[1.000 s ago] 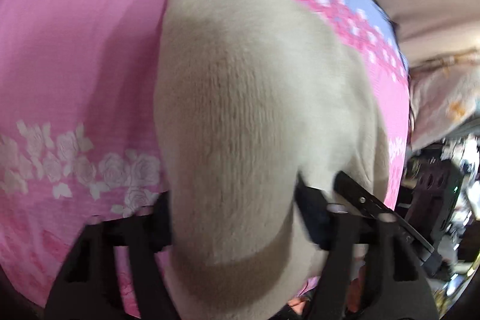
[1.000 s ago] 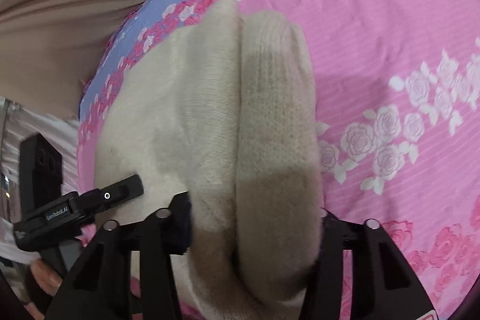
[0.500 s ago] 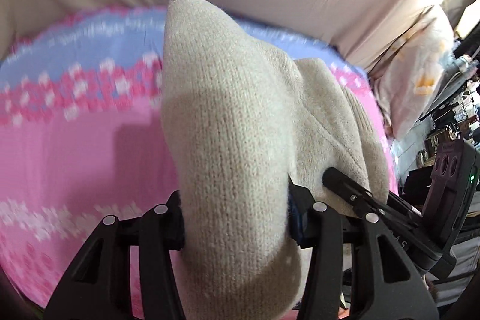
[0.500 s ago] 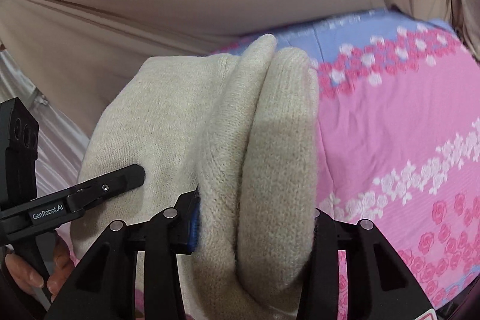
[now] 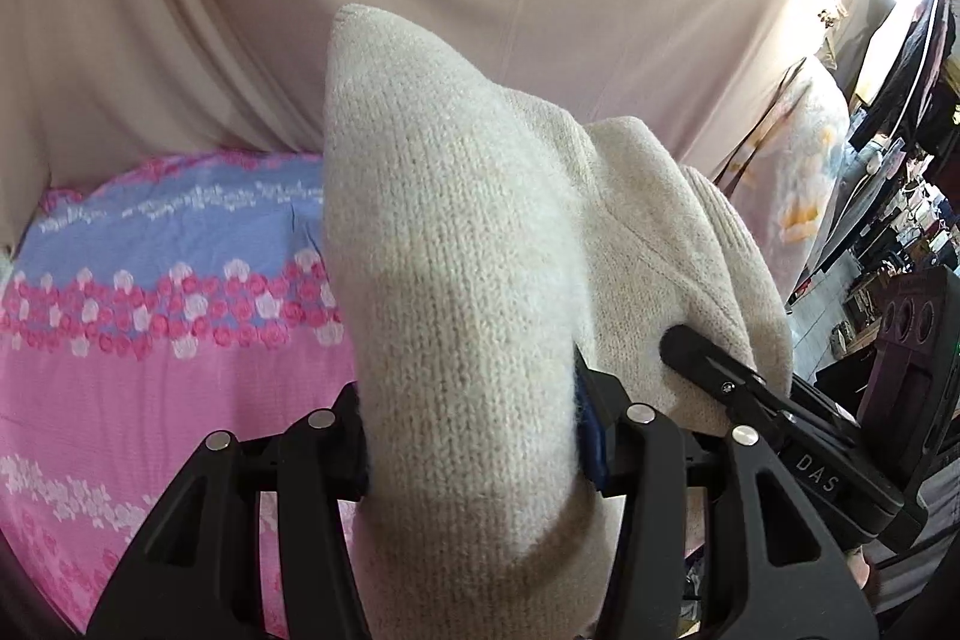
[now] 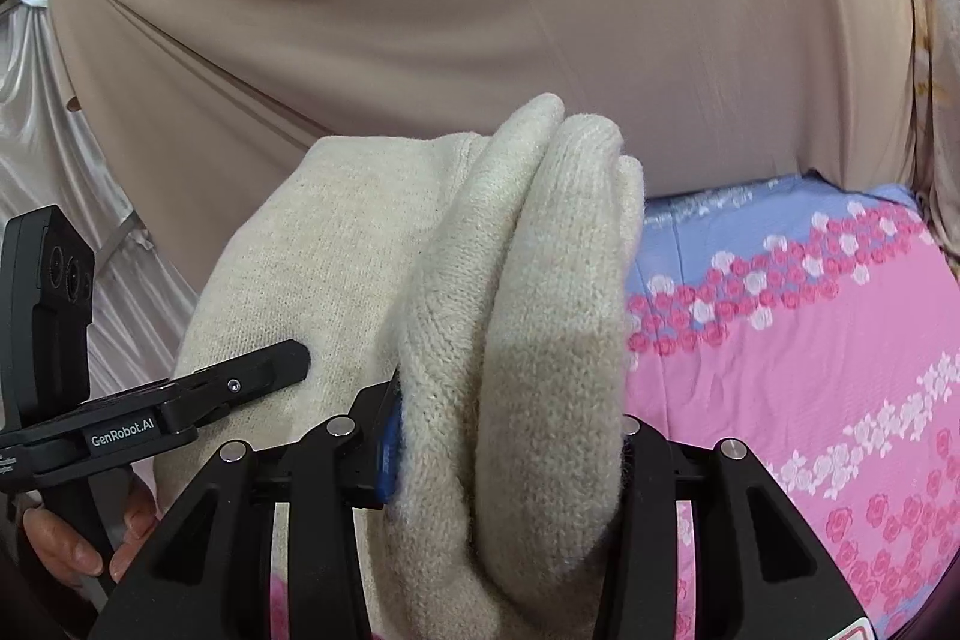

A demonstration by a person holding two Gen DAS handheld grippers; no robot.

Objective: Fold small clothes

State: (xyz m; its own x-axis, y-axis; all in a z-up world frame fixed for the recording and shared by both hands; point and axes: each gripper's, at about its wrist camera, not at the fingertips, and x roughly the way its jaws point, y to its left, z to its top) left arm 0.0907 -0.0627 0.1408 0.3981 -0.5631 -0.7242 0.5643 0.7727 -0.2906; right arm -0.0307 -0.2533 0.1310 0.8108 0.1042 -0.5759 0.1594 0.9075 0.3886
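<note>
Cream knitwear is hanging in the air above a pink rose-print bedsheet [image 5: 120,400], bunched between two tools. A person is lifting the small cream sweater [image 5: 468,316] clear of the bed, with the left hand-held gripper [image 5: 474,460] pinching a thick roll of knit and the right hand-held gripper [image 6: 510,454] clamping several stacked layers at the garment's other side. Both are closing narrowly on fabric, not on air. Beige drapery [image 6: 480,10] is filling the background, and a bare hand [image 6: 78,544] is showing at the left tool's handle in the right wrist view.

Judging from the bulk in each grip, the fold is looking mid-way: the sweater is gathered but not yet laid flat. Trouble could be coming from those fat rolls, since soft knit may be creeping out of a pinch as the tools are swinging it down. Uneven heights between the two sides would be leaving the layers skewed, and a slack middle could be crumpling under itself on landing.
</note>
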